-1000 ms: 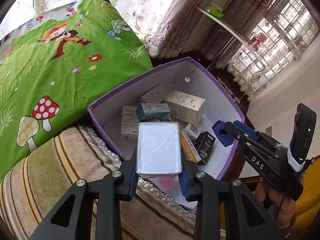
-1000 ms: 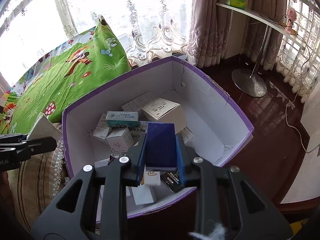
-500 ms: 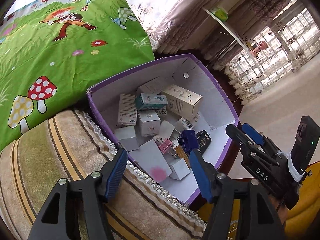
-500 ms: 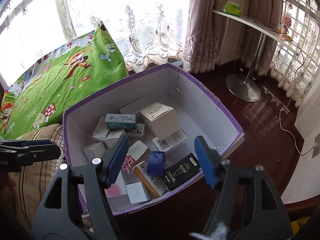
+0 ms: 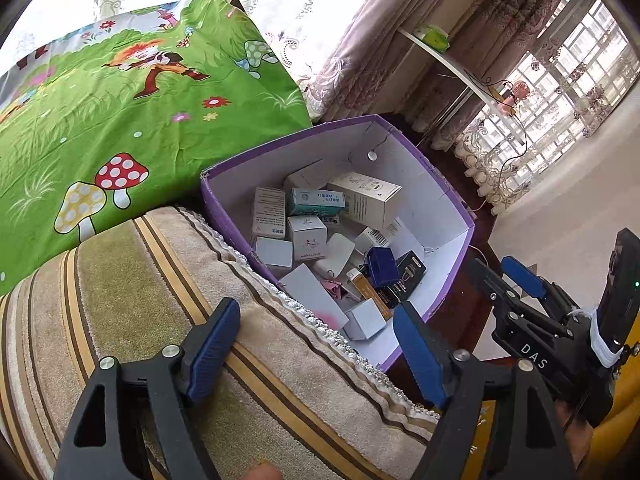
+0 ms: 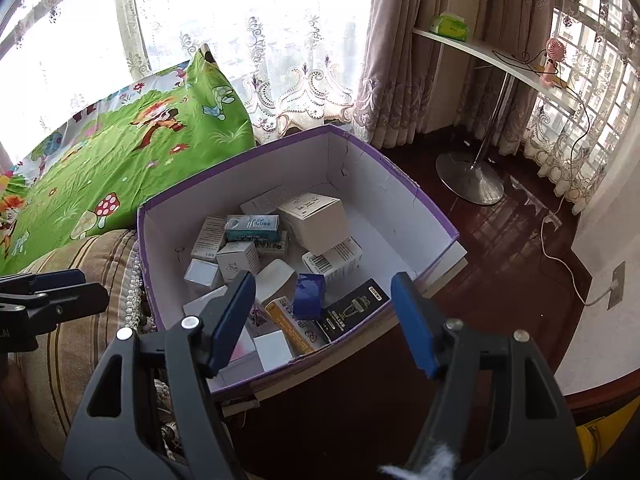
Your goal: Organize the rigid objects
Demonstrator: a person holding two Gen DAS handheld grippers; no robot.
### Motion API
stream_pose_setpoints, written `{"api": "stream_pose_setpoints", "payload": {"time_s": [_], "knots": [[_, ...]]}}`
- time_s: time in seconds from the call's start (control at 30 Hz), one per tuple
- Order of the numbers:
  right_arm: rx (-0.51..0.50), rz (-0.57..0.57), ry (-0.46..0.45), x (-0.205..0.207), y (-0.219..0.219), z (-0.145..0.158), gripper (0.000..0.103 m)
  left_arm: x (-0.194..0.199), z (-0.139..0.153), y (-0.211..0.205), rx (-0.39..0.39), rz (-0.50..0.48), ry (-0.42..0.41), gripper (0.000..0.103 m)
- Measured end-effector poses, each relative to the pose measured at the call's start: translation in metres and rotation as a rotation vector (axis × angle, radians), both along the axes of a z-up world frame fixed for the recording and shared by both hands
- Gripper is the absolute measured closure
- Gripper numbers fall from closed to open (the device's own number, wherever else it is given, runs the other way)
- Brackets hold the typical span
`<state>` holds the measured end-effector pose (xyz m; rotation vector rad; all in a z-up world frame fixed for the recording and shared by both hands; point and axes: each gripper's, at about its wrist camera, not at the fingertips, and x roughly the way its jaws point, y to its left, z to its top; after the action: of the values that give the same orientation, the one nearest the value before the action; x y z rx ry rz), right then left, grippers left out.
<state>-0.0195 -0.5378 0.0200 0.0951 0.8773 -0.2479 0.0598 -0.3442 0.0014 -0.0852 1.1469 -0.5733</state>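
A purple cardboard box [image 5: 436,184] [image 6: 404,200] with white inner walls holds several small cartons. Among them lie a flat white box [image 5: 310,294], a small dark blue box [image 5: 382,266] [image 6: 308,295] and a black box [image 6: 352,314]. My left gripper [image 5: 316,328] hovers over the striped cushion edge just short of the purple box; its jaws are opening, with nothing between them. My right gripper [image 6: 322,292] hangs above the box's near rim, open and empty. Each gripper also shows in the other's view: the right gripper [image 5: 502,276], the left gripper [image 6: 60,286].
A striped beige cushion [image 5: 160,300] lies under the left gripper, and a green cartoon-print sheet [image 5: 120,120] behind it. Lace curtains [image 6: 300,80] hang beyond. A white shelf [image 6: 492,56] on a metal stand carries a green pack and a pink fan. A white cable [image 6: 560,256] crosses the dark wooden floor.
The left gripper let go of the flat white box and the right let go of the blue box; both boxes now lie in the purple box. Both grippers opened and drew back.
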Motion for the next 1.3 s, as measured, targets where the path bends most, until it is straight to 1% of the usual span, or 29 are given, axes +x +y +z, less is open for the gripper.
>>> {"api": "stream_pose_setpoints", "payload": {"time_s": [0.13, 0.27, 0.5, 1.3], "knots": [[0.005, 0.005, -0.002, -0.006, 0.003, 0.002, 0.029, -0.001, 0.000, -0.004, 0.003, -0.007, -0.011, 0.016], [0.001, 0.001, -0.006, -0.005, 0.002, 0.003, 0.029, -0.002, -0.001, -0.009, 0.024, -0.027, -0.019, 0.012], [0.002, 0.005, -0.001, -0.004, 0.002, 0.001, 0.029, -0.003, -0.004, -0.013, 0.061, -0.051, -0.033, 0.012], [0.005, 0.009, 0.008, -0.003, 0.002, -0.001, 0.028, -0.001, -0.007, -0.011, 0.048, -0.048, -0.019, 0.012]]}}
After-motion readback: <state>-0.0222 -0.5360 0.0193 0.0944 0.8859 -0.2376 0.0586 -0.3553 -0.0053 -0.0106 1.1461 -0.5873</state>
